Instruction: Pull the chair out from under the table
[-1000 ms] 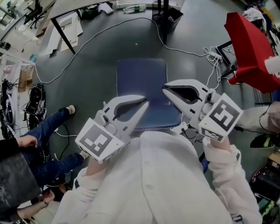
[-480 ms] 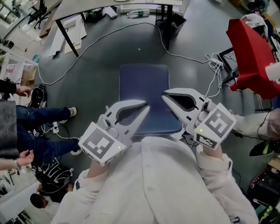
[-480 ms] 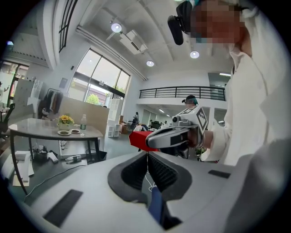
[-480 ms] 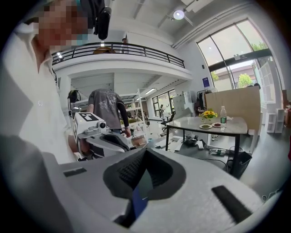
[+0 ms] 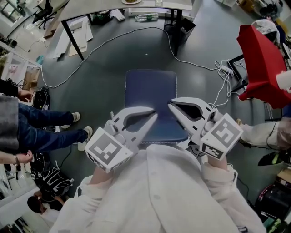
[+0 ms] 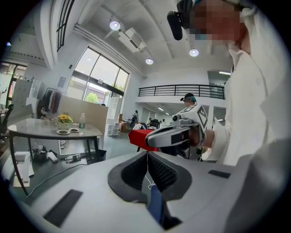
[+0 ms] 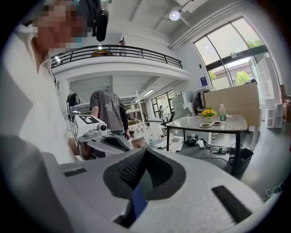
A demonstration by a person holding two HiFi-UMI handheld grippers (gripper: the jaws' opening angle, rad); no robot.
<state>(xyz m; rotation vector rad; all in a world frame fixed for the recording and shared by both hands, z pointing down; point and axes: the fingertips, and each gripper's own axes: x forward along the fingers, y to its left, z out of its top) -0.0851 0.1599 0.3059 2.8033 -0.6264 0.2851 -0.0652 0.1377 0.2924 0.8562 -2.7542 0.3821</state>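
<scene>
**Item: navy blue padded chair seat** (image 5: 150, 98). It sits at the centre of the head view on the grey floor. It is well apart from the pale-topped table with black legs (image 5: 95, 6) at 12 o'clock. The seat's near edge is covered by the grippers and the wearer's white smock. Its legs and any backrest cannot be seen.

**Left gripper** (image 5: 153, 113), at 7 o'clock of the seat: the fingers are pressed together with nothing clamped, and only a sliver of blue shows below them.

**Right gripper** (image 5: 170, 103), at 5 o'clock of the seat: the fingers are likewise closed on nothing. The tips of the two grippers face each other above the seat, near one another but apart.

**Writing:** no legible brand or text. Each gripper's cube carries black-and-white square markers. The clear bottle (image 7: 222, 113) on the table, beside the yellow flowers (image 7: 208, 112), has a label too small to read.

**Cut off:** the table, by the top edge. The red draped object (image 5: 260, 57) at 2 o'clock, by the right edge. The bystander's blue-jeaned legs (image 5: 43, 132) at 9 o'clock, by the left edge.

**Also present:** a white cable (image 5: 104, 42) looped across the floor.
</scene>
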